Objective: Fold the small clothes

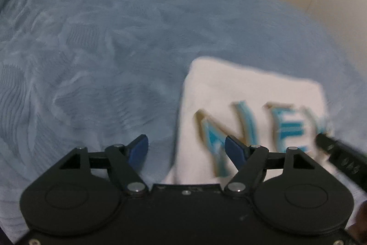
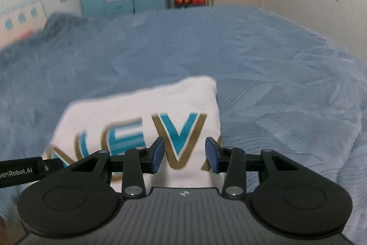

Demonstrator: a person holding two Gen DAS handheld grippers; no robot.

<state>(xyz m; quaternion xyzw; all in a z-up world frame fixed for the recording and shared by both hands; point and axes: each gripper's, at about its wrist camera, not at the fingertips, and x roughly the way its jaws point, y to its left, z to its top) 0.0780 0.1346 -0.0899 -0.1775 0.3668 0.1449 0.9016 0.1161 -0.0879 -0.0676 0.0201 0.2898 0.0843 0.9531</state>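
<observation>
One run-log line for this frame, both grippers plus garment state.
left gripper: open, empty | right gripper: open, empty | white shirt: folded, flat on blue bedspread | contact: none visible

White shirt (image 2: pixel 137 105): soft matt cloth, w/ smooth printed letters in teal & dull gold. Under it, bedspread (image 2: pixel 263 66): blue plush fabric, embossed ribbed leaf pattern, matt. Left gripper (image 1: pixel 186 150) & right gripper (image 2: pixel 184 154): matt black plastic, shiny metal pivot pins, blue rubbery-looking pads (image 2: pixel 157 156).
</observation>
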